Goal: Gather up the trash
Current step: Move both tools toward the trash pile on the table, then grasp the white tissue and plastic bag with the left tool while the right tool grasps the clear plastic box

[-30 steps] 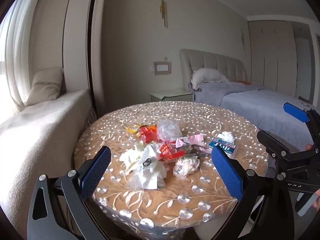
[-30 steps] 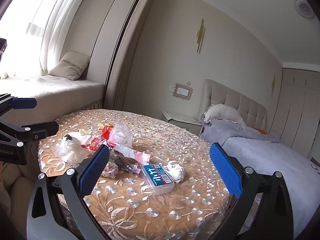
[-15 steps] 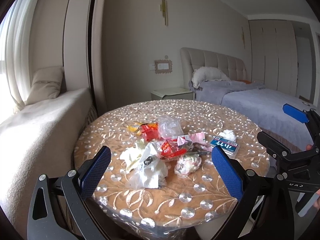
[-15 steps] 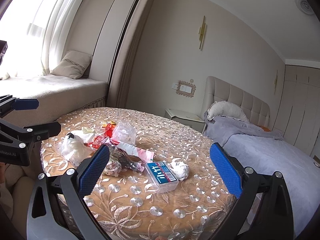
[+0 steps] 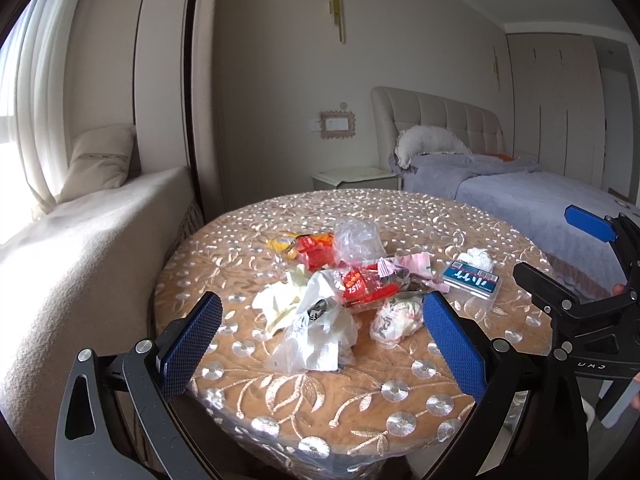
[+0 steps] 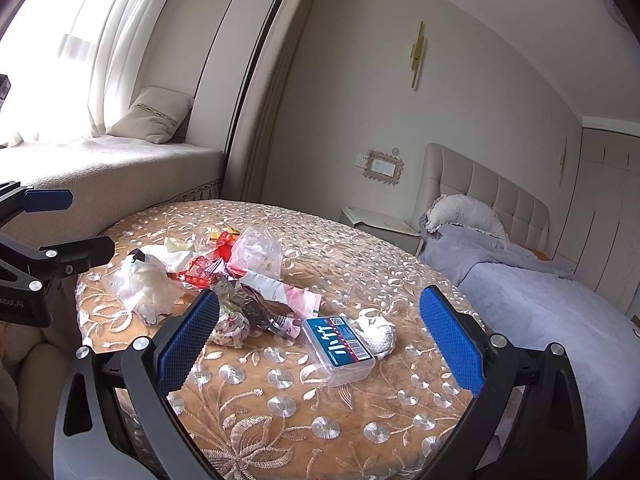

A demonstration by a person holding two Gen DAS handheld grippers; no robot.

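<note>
Ahead of left tool (image 5: pixel 320 336): trash (image 5: pixel 344 284)

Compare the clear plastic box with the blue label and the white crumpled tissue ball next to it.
The clear plastic box is rigid, flat and rectangular; the tissue ball is soft, rounded and wrinkled. The box is see-through with a blue printed label on top; the ball is plain white and opaque. The box sits nearer the right gripper, the ball just behind it. Both lie loose on the embroidered tablecloth, ungrasped.
</note>
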